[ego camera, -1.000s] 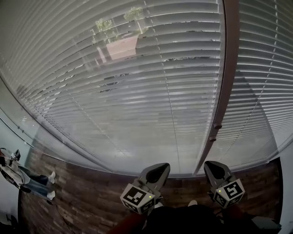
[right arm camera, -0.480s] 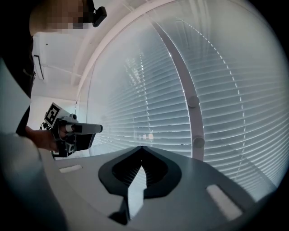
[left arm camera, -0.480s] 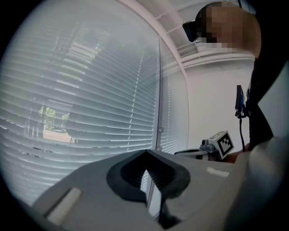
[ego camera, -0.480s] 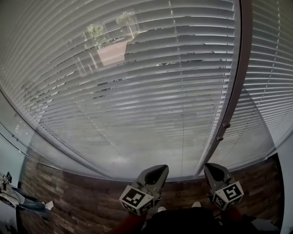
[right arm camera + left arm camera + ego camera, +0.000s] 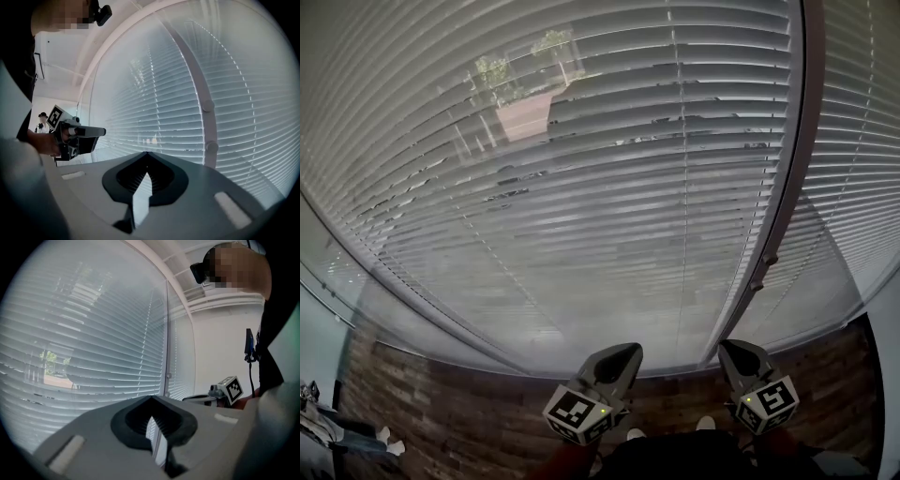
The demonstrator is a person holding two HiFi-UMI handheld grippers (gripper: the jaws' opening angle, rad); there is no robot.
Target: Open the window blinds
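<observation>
Slatted white blinds (image 5: 581, 197) hang lowered over a wide window, the slats partly tilted so a planter outside shows through. A vertical window post (image 5: 792, 169) with two small knobs (image 5: 763, 272) divides the panes. My left gripper (image 5: 628, 349) and right gripper (image 5: 729, 347) are held low in front of the blinds, apart from them. Both are shut with nothing in them. The left gripper view has its tips (image 5: 151, 398) meeting before the blinds (image 5: 93, 348). In the right gripper view the tips (image 5: 147, 153) also meet, with the post (image 5: 202, 93) just right.
A sill and a brick-patterned surface (image 5: 441, 412) run below the window. A person's legs (image 5: 347, 439) show at the far lower left. A white wall (image 5: 220, 352) stands at the window's right end. Each gripper view shows the other gripper (image 5: 226, 390) (image 5: 75, 133) alongside.
The window post and its knobs have slid right in the head view, and the person at the left has slipped toward the corner. Both grippers stay shut at the bottom edge.
</observation>
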